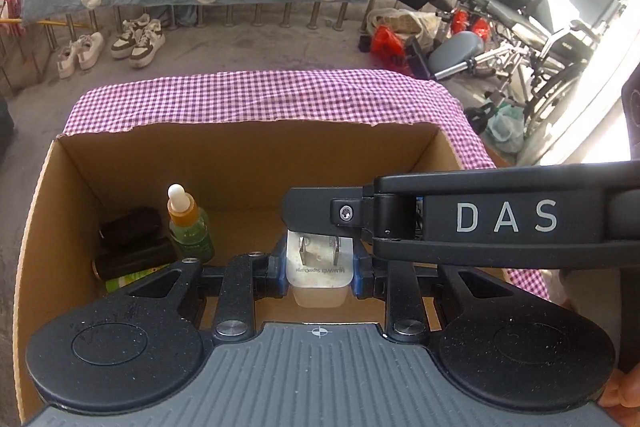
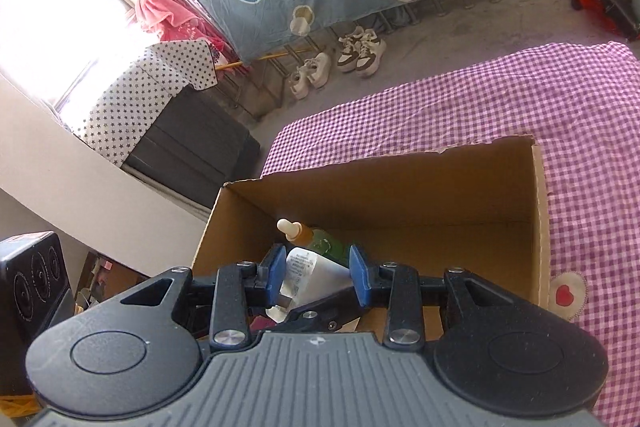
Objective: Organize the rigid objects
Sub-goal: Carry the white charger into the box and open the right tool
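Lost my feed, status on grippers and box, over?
Left gripper shut on white charger, over box. Right gripper empty, jaws apart, its finger crossing above the charger. Dropper bottle already inside.

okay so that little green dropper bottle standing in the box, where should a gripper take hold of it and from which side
Grip the green body of the dropper bottle, just under the amber neck, coming down from above. It stands upright near the left wall of the cardboard box, with dark items tight against its left, so the fingers should close front to back. The slim white tip looks too slippery.
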